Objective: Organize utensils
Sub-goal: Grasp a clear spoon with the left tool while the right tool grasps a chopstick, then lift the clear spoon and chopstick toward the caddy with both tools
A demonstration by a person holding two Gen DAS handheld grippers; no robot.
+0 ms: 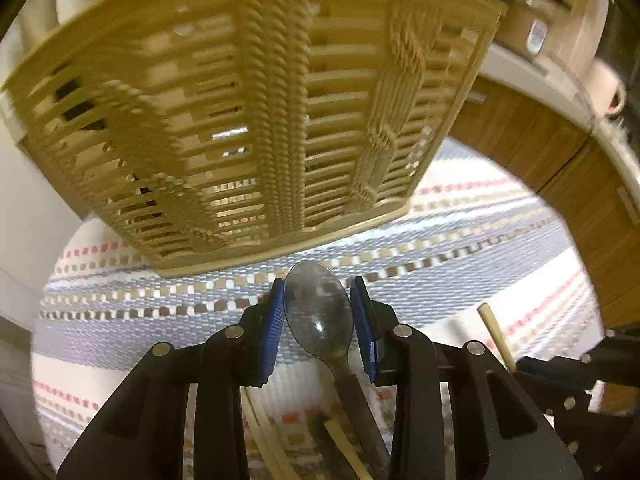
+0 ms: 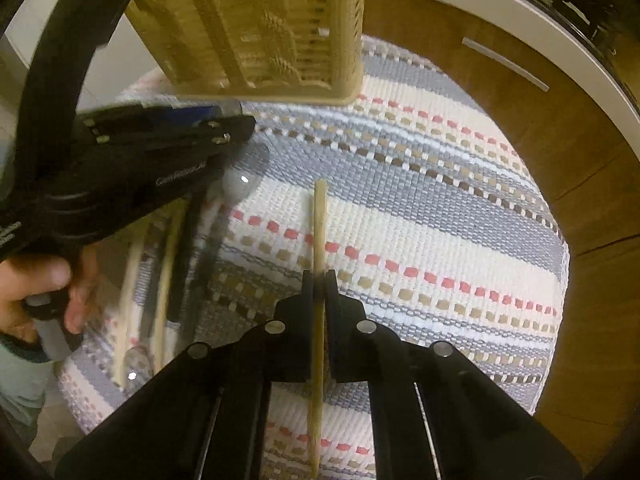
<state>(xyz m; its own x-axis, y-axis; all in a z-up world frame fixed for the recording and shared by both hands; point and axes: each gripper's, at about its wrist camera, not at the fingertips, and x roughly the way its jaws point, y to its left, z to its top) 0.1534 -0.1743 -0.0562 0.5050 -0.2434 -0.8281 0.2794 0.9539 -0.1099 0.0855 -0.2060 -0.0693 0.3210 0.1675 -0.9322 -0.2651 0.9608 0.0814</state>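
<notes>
Left tongs (image 1: 318, 312): parted around the spoon (image 1: 320, 312) bowl, before the basket (image 1: 256, 112).
Right tongs (image 2: 319, 280): clenched on the chopstick (image 2: 319, 232).

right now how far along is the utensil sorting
Done: unclear, since the woven basket is seen only from outside. In hand: the left gripper flanks a spoon at its bowl, and the right gripper is shut on a chopstick. Left: more chopsticks and dark-handled utensils lie on the striped mat.
</notes>
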